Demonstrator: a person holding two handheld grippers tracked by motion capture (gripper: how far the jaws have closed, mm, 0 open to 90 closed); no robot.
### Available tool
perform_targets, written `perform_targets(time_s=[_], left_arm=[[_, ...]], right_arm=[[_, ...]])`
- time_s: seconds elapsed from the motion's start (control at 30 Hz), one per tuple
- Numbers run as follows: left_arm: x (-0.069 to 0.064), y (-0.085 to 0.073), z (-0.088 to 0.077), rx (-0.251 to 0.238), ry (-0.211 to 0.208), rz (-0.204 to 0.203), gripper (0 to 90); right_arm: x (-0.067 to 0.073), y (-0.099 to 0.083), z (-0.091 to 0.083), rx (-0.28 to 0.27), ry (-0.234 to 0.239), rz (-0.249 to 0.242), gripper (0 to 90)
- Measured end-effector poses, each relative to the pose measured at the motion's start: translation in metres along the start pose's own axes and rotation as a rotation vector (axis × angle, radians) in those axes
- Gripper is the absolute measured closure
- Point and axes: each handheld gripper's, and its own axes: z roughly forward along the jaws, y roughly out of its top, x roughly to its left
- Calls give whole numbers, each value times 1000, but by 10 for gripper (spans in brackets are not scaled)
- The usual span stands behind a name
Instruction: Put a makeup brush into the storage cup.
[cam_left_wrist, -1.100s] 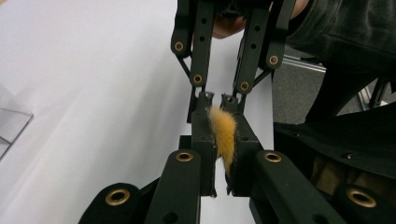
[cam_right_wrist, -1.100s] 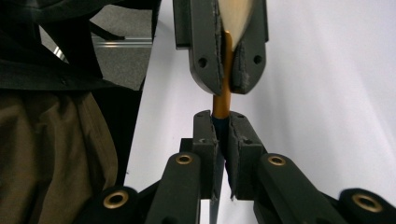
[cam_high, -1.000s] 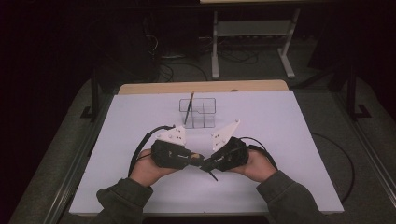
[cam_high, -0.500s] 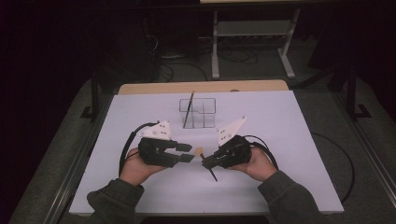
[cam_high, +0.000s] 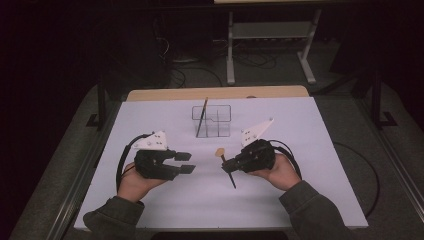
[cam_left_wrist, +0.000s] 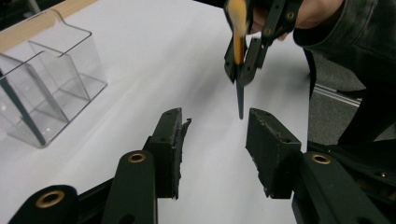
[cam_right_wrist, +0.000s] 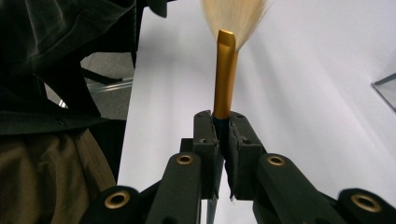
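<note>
Brush (cam_high: 226, 165): a makeup-style one with a gold ferrule, pale fanned bristles and a dark handle, is clamped between the fingers of the right gripper (cam_high: 230, 165) above the white table (cam_high: 310, 150), a little right of the middle. In the high view its bristle end points up and toward the far side, while the thin handle slants down toward the person and nearly reaches the tabletop. The right gripper view shows the fingers (cam_right_wrist: 205, 154) squeezed tight on the brush (cam_right_wrist: 225, 74) just below the ferrule.

The left gripper (cam_high: 184, 163) sits to the left, apart from the brush, with its fingers released; they have just been spreading, and nothing lies between them. In the left gripper view the two pads (cam_left_wrist: 271, 144) stand wide, and the handle tip (cam_left_wrist: 240, 100) hangs beyond them, clear of both.

Farther back on the table stands a clear acrylic organizer (cam_high: 220, 120) with several compartments. A second slim brush (cam_high: 202, 117) leans upright in its left compartment. Black cables trail from each gripper.
</note>
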Motion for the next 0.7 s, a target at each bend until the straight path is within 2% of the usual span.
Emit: perform_targets(time_s=[0.1,0.27,0.43,0.7], left_arm=[[1,-6,-1,11,-2,-3,557],[3,-19,-1,22,10,-30,538],[4,-28,-4,13,14,-39,534],[4,-38,-10,7,37,-57,518]], right_arm=[[-2,-1,-3,-10,-9,16,827],[-7,-2,-9,-29,-21,50,827],[-9,-4,-13,-37,-37,60,827],[-9,-4,-15,-42,-38,66,827]])
